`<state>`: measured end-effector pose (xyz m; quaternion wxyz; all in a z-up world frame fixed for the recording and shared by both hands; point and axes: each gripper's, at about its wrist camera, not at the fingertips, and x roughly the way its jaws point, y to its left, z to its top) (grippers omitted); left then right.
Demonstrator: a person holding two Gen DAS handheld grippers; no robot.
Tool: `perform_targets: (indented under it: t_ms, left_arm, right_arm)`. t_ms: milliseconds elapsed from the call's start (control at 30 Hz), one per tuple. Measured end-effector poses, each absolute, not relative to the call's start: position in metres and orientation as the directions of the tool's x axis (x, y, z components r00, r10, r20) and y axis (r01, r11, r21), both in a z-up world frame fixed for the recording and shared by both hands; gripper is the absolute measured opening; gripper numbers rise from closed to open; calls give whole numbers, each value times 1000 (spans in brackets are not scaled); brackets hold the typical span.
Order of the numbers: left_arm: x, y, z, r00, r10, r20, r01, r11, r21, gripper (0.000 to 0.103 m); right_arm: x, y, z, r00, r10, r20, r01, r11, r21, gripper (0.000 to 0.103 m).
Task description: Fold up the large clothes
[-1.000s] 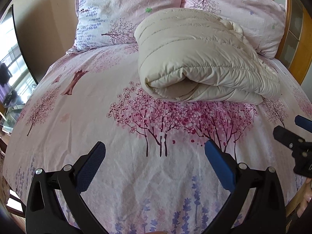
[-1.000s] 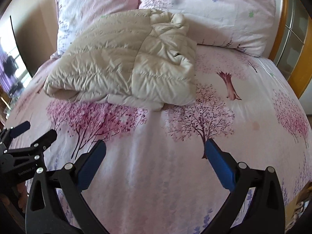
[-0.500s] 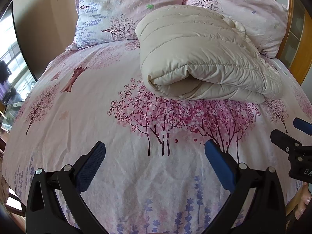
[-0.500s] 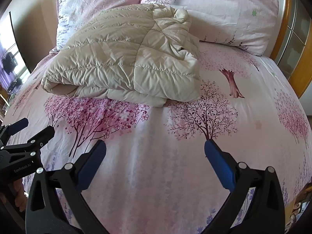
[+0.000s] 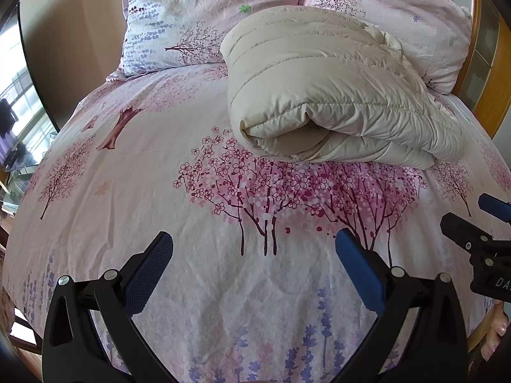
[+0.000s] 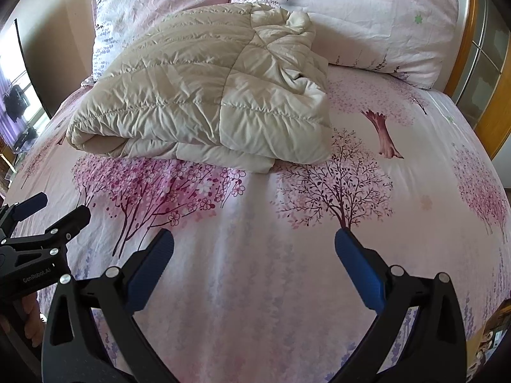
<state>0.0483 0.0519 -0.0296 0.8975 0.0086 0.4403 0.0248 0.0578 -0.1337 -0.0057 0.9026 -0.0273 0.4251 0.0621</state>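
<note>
A cream quilted down jacket (image 5: 332, 95) lies folded into a thick bundle on the pink floral bedspread (image 5: 159, 172), near the pillows. It also shows in the right wrist view (image 6: 204, 95). My left gripper (image 5: 254, 250) is open and empty, held above the bedspread well short of the jacket. My right gripper (image 6: 254, 250) is open and empty too, at about the same distance. Each gripper shows at the edge of the other's view: the right one (image 5: 479, 220) and the left one (image 6: 48, 214).
Two floral pillows (image 5: 198, 9) (image 6: 367, 16) lean at the head of the bed behind the jacket. A wooden headboard frame (image 6: 469, 48) runs along the right. A window (image 5: 16, 95) and dark wall lie to the left.
Both grippers have moved slightly nearer the jacket, which looks a little larger in both views. The jacket itself has not moved.
</note>
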Motion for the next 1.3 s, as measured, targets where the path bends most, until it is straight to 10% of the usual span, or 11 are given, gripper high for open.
perform_targets:
  t_ms: [1300]
  left_arm:
    - [53,51,-32,603,41,-797,-32,999,27,102]
  right_arm:
    - [62,-132,-9,622,101,-777,-139,990,17,101]
